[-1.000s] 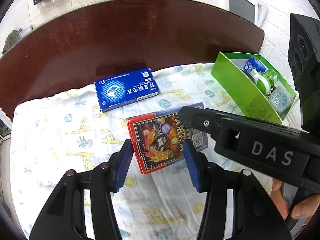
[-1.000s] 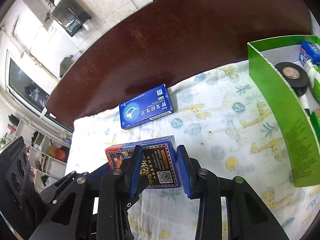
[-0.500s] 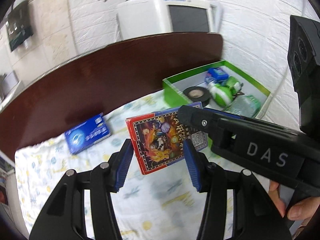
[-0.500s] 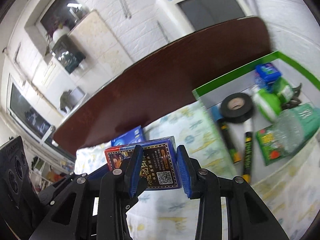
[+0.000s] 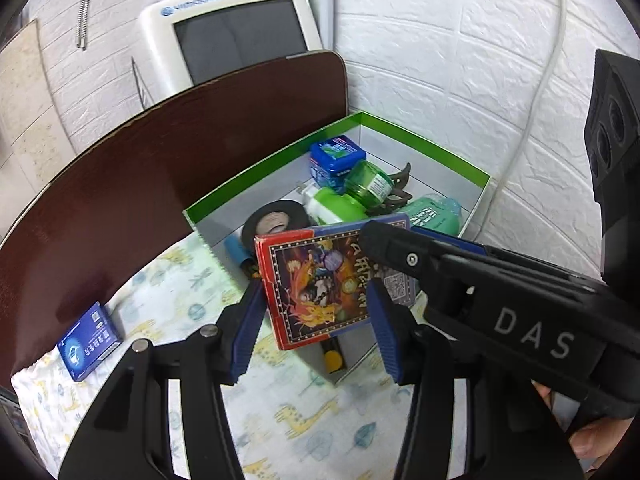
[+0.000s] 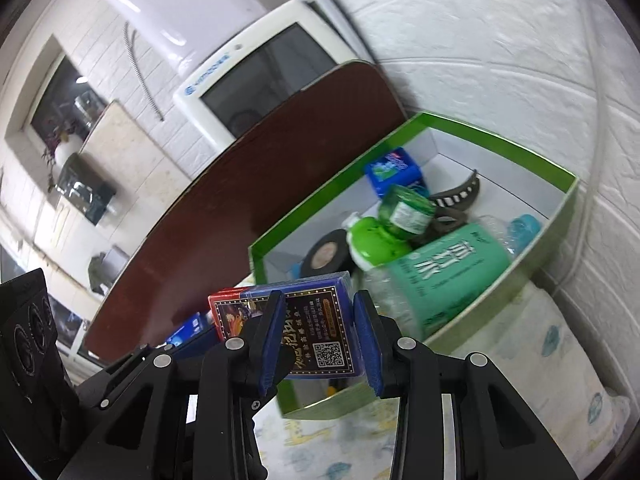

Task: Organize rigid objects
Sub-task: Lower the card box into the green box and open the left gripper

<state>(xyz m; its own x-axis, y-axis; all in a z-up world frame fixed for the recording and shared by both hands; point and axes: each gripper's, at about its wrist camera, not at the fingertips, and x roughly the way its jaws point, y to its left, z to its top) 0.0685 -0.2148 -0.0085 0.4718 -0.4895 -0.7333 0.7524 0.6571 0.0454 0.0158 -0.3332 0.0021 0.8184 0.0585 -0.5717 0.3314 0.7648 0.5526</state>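
1. Over the near end of the green box, a card box hangs in the air, held by both grippers.
2. Left gripper: its blue pads are clamped on the two sides of the card box, at its red end.
3. Right gripper: its blue pads are clamped on the blue end, where a square code is printed.
4. Inside the green box, from 12 o'clock toward 6, lie a blue tub, a green jar, a black tape roll and a clear bottle with a green label.
5. At 8 o'clock in the left view, a blue packet lies flat on the giraffe cloth, well apart from the green box.
6. A brown table shows at 10 o'clock past the cloth.
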